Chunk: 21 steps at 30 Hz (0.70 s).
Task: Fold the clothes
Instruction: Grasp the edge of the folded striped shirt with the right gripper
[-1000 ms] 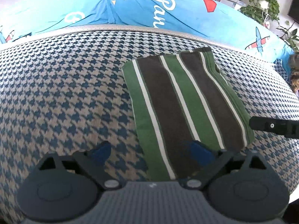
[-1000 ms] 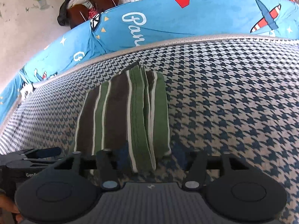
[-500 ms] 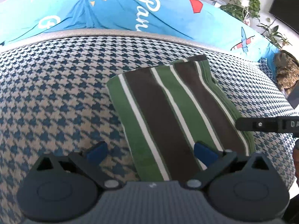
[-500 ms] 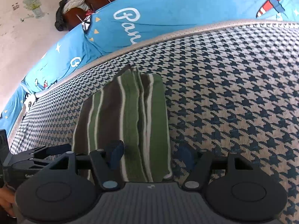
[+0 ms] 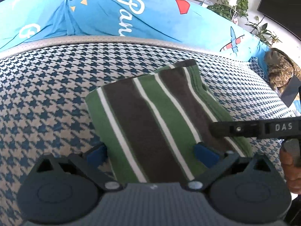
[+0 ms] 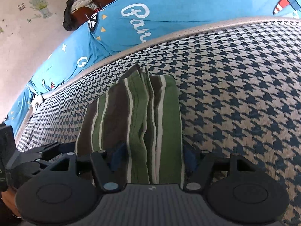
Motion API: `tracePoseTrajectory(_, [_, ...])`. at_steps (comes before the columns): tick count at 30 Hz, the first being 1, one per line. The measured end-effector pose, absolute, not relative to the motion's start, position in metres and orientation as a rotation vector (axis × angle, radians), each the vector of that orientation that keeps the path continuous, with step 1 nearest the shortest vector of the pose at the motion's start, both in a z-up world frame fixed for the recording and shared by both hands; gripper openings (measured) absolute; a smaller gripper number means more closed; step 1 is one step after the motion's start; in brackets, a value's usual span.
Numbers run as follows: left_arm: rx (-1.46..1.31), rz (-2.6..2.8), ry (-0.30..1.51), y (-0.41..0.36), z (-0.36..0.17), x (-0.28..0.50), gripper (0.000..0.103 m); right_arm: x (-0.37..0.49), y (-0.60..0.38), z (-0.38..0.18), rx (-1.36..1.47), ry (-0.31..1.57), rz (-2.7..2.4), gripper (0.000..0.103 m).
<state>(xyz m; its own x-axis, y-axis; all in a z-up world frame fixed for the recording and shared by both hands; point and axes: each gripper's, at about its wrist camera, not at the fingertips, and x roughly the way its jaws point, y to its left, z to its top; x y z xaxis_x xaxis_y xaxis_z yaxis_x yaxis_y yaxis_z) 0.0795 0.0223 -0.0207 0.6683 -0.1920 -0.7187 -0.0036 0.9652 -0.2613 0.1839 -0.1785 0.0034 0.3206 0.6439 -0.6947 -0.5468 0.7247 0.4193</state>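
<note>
Left gripper (image 5: 150,155): jaws spread wide, having just been opening, with the near edge of the folded striped garment (image 5: 156,120) lying between them. One blue pad (image 5: 96,153) sits just off the garment's left edge over the houndstooth cover (image 5: 47,98); the other (image 5: 206,155) hovers over the cloth near its right side. Whether either pad touches the fabric cannot be told.

Right gripper (image 6: 150,158): jaws partly apart, having opened a little further, straddling the garment's (image 6: 131,116) layered, open-edged side. Both pads are largely hidden in shadow beside the cloth; contact cannot be told.

The garment, green and dark brown with thin white stripes, lies flat as a compact folded rectangle on the houndstooth cover, towards its far edge, where grey piping (image 5: 131,40) borders it. Beyond the piping lies a bright blue printed sheet (image 5: 131,13). In the left wrist view the right gripper's dark finger (image 5: 254,129) crosses the garment's right corner, with part of a hand (image 5: 290,171) behind it. Potted plants (image 5: 232,3) stand in the background.
</note>
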Motion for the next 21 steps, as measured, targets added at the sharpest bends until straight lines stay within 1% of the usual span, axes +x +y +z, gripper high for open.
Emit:
tracePoseTrajectory(2, [-0.27, -0.111, 0.834, 0.023, -0.019, 0.079, 0.103, 0.183, -0.179, 0.003, 0.111, 0.961, 0.789, 0.057])
tracePoseTrajectory(3, [-0.28, -0.111, 0.834, 0.024, -0.019, 0.079, 0.103, 0.183, -0.179, 0.003, 0.109, 0.958, 0.793, 0.056])
tracePoseTrajectory(5, [-0.305, -0.112, 0.843, 0.026, -0.017, 0.077, 0.103, 0.181, -0.181, 0.004, 0.104, 0.949, 0.8, 0.047])
tracePoseTrajectory(8, [-0.354, -0.123, 0.862, 0.032, -0.016, 0.072, 0.103, 0.181, -0.184, 0.006, 0.118, 0.936, 0.818, 0.038])
tracePoseTrajectory(10, [-0.376, -0.132, 0.874, 0.035, -0.016, 0.069, 0.103, 0.18, -0.188, 0.009, 0.13, 0.93, 0.825, 0.035])
tracePoseTrajectory(13, [-0.392, -0.136, 0.88, 0.037, -0.017, 0.069, 0.103, 0.181, -0.189, 0.009, 0.133, 0.935, 0.819, 0.036])
tracePoseTrajectory(16, [-0.393, -0.134, 0.88, 0.035, -0.018, 0.072, 0.103, 0.184, -0.188, 0.006, 0.14, 0.959, 0.786, 0.04])
tracePoseTrajectory(19, [-0.385, -0.132, 0.872, 0.033, -0.02, 0.075, 0.103, 0.186, -0.189, 0.003, 0.156, 0.973, 0.771, 0.049])
tracePoseTrajectory(21, [-0.382, -0.131, 0.867, 0.032, -0.02, 0.076, 0.103, 0.187, -0.189, 0.001, 0.164, 0.979, 0.767, 0.05])
